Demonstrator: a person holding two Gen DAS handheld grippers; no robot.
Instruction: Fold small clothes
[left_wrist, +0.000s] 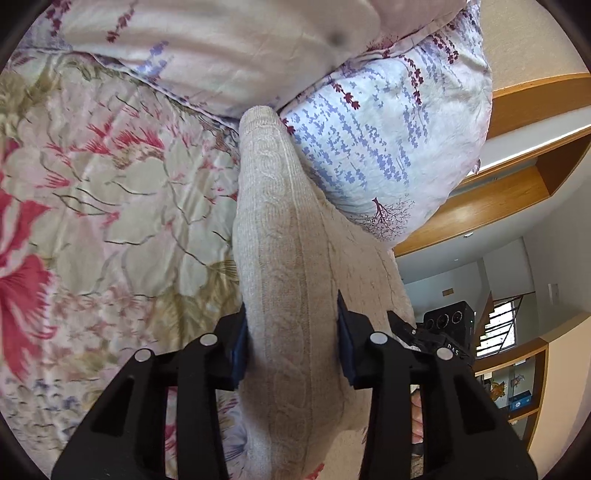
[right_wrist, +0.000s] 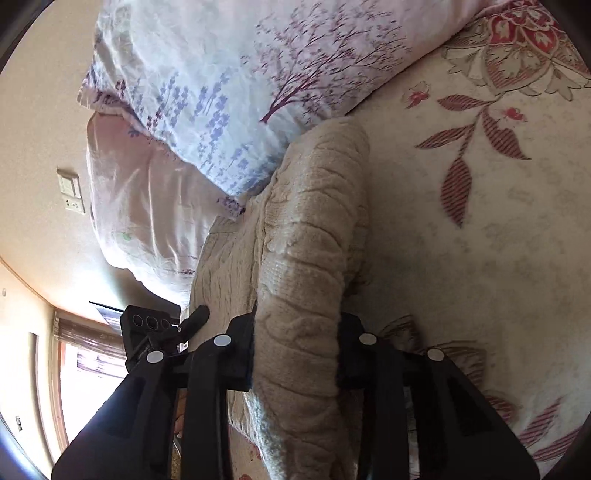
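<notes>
In the left wrist view, the left gripper (left_wrist: 291, 332) has its jaws drawn narrow around a bunched fold of a beige cable-knit sweater (left_wrist: 280, 240); the blue pads press into the knit on both sides, so this reads as a grip and not a loose straddle. Ahead of the jaws the held part, probably a sleeve, runs forward as a long rounded ridge and ends against a lavender-print pillow (left_wrist: 388, 147). To the left of the jaws lies the floral bedspread (left_wrist: 110, 184), bare of other clothes as far as this view shows. To the right of the jaws, just beyond the knit, the other gripper's camera block and part of a hand (left_wrist: 417, 417) are in sight, so the two tools work side by side on the same garment.

In the right wrist view, the right gripper (right_wrist: 295, 350) likewise has its jaws pinched on a thick, gathered roll of the sweater (right_wrist: 310, 236), the fabric squeezed between them. The roll extends ahead of the jaws to the pillow (right_wrist: 229, 96); more of the garment lies flat to the left of the jaws, and the bedspread (right_wrist: 480, 240) spreads to the right.

As a judgement: the fold is only at its beginning. Both edges are taken up, but the sweater is still rumpled and unfolded, with no neat crease visible. Carrying the gripped parts over, laying them flat and any second fold remain.
</notes>
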